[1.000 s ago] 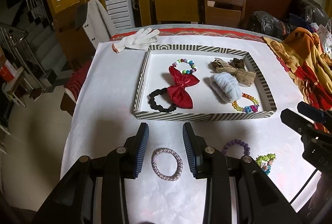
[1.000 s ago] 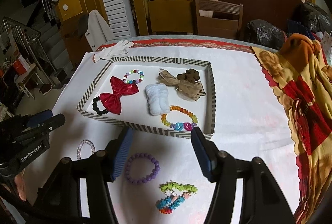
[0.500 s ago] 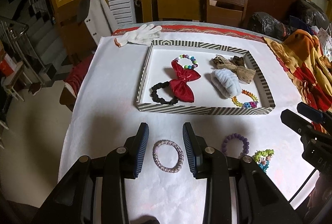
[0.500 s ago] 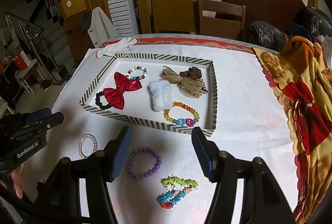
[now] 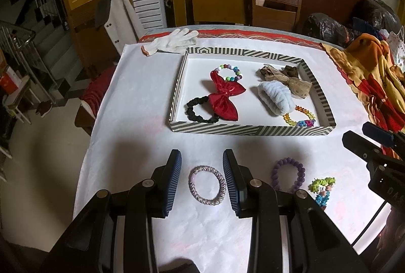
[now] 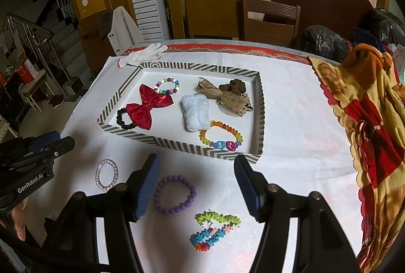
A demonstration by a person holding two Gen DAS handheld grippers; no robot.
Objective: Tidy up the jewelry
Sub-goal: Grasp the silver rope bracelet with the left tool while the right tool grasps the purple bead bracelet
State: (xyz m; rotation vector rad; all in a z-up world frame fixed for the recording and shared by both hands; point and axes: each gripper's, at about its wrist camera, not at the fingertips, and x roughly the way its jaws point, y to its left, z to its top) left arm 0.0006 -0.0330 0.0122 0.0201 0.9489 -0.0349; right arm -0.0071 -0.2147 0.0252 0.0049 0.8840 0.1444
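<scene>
Pick-up step on loose jewelry: left gripper (image 5: 201,173) low over the surface (image 5: 141,100), fingers (image 5: 174,171) parted either side of the pink woven bracelet (image 5: 207,185), nothing held. Right gripper (image 6: 196,180) wide apart and empty above the purple bead bracelet (image 6: 176,194) and bead clips (image 6: 214,230), near the striped tray (image 6: 177,145). Next, probably: lower, pinch bracelet, carry into tray.

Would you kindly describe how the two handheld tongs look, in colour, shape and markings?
Both the left tongs and right tongs are matte black, with angular bolted arms and ribbed blue pads. The left body reads "GenRobot.AI" in white in the right wrist view.
</scene>
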